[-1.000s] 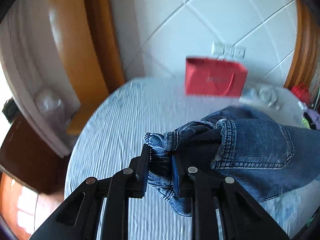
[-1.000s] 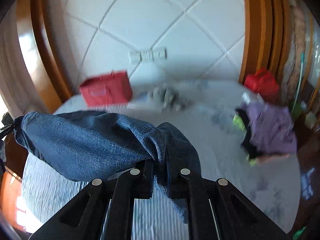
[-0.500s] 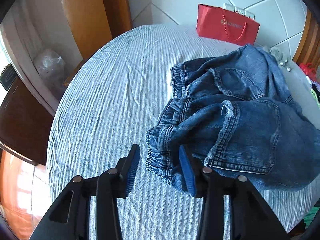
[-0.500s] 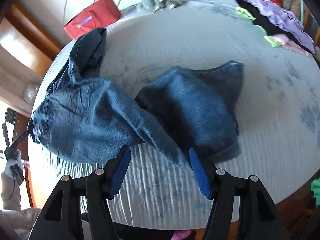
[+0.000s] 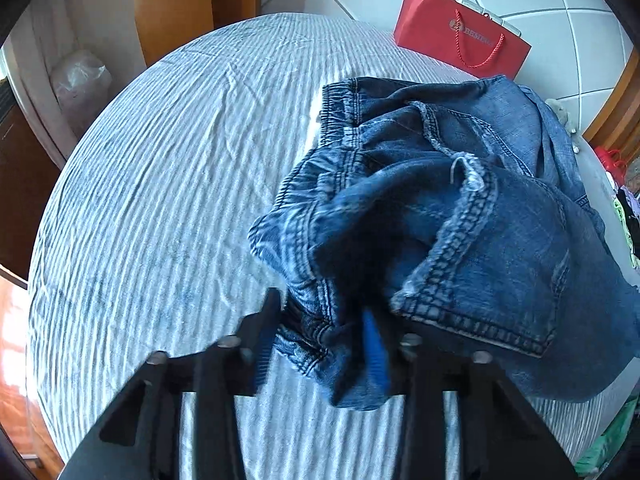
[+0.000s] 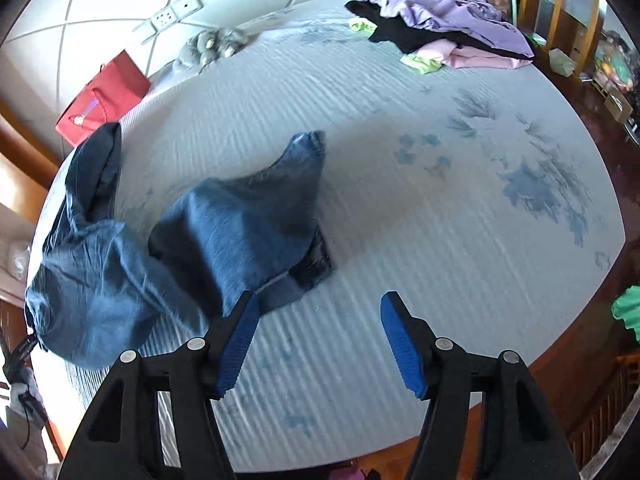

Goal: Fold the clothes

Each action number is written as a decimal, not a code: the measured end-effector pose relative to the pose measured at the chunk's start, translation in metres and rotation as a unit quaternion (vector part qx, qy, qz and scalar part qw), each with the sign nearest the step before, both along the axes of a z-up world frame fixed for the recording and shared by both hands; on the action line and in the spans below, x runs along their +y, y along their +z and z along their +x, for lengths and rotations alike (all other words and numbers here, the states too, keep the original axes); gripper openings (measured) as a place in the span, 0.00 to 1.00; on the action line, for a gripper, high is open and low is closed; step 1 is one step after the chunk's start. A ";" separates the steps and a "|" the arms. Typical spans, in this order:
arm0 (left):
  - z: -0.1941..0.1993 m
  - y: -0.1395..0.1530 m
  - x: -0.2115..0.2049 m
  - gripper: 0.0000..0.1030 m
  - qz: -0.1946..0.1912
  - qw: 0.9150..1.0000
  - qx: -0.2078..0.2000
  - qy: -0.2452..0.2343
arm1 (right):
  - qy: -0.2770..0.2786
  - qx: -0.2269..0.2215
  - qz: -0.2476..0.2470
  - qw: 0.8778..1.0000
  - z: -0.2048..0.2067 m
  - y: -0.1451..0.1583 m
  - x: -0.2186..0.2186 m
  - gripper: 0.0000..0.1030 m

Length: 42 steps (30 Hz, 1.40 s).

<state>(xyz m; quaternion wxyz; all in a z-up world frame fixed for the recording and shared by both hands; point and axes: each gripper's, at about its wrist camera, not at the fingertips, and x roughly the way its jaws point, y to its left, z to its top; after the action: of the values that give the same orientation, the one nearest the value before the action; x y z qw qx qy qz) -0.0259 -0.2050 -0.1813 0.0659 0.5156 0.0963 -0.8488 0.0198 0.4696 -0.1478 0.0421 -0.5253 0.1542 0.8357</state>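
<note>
Closing jaws around jeans (image 5: pixel 460 216) waistband

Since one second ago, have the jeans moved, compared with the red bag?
Yes. The jeans were held up level with the red bag; now they lie lower, on the bed, released by the right hand-held gripper.

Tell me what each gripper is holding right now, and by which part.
The left gripper is closing on the jeans at the waistband. The right gripper holds nothing.
</note>
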 end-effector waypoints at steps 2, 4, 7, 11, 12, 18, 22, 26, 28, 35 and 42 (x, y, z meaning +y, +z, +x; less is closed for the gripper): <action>-0.004 0.002 0.008 0.10 -0.020 1.000 -0.002 0.006 | -0.008 0.015 -0.005 1.000 -0.007 0.004 0.010 0.61; -0.006 0.005 0.010 0.10 -0.036 0.999 -0.005 0.020 | -0.009 0.024 -0.008 1.000 -0.018 0.007 0.019 0.61; -0.004 0.011 0.002 0.09 -0.028 0.998 -0.006 0.050 | 0.000 0.019 -0.011 1.000 -0.043 0.000 0.028 0.61; 0.000 0.026 0.001 0.09 -0.043 0.997 0.000 0.066 | 0.020 0.004 -0.021 1.000 -0.076 -0.018 0.027 0.61; 0.002 0.031 0.001 0.09 -0.047 0.996 0.002 0.070 | 0.027 -0.001 -0.020 0.999 -0.083 -0.025 0.024 0.61; 0.014 0.066 -0.008 0.07 -0.094 0.991 0.020 0.095 | 0.084 -0.010 0.042 0.995 -0.100 -0.035 -0.014 0.08; 0.021 0.083 -0.026 0.02 -0.135 0.985 0.025 0.104 | 0.052 0.048 0.117 0.991 -0.069 0.028 0.004 0.06; 0.014 0.088 -0.024 0.02 -0.105 0.991 0.032 0.078 | -0.027 0.045 0.166 0.985 -0.054 0.070 0.062 0.10; 0.005 0.080 -0.016 0.03 -0.073 0.995 0.030 0.064 | -0.067 0.018 0.190 0.979 -0.059 0.069 0.088 0.37; -0.008 0.047 0.003 0.30 -0.021 0.999 0.002 0.038 | -0.022 0.016 0.101 0.994 -0.043 0.047 0.075 0.51; -0.038 0.054 -0.001 0.32 -0.002 1.000 0.020 0.024 | 0.069 0.026 0.048 0.996 -0.061 0.040 -0.005 0.51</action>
<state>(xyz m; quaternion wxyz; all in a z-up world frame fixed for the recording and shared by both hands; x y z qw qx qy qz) -0.0638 -0.2055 -0.1275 0.0850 0.4960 0.1083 -0.8573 -0.0410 0.4645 -0.1075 0.0051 -0.5100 0.0780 0.8566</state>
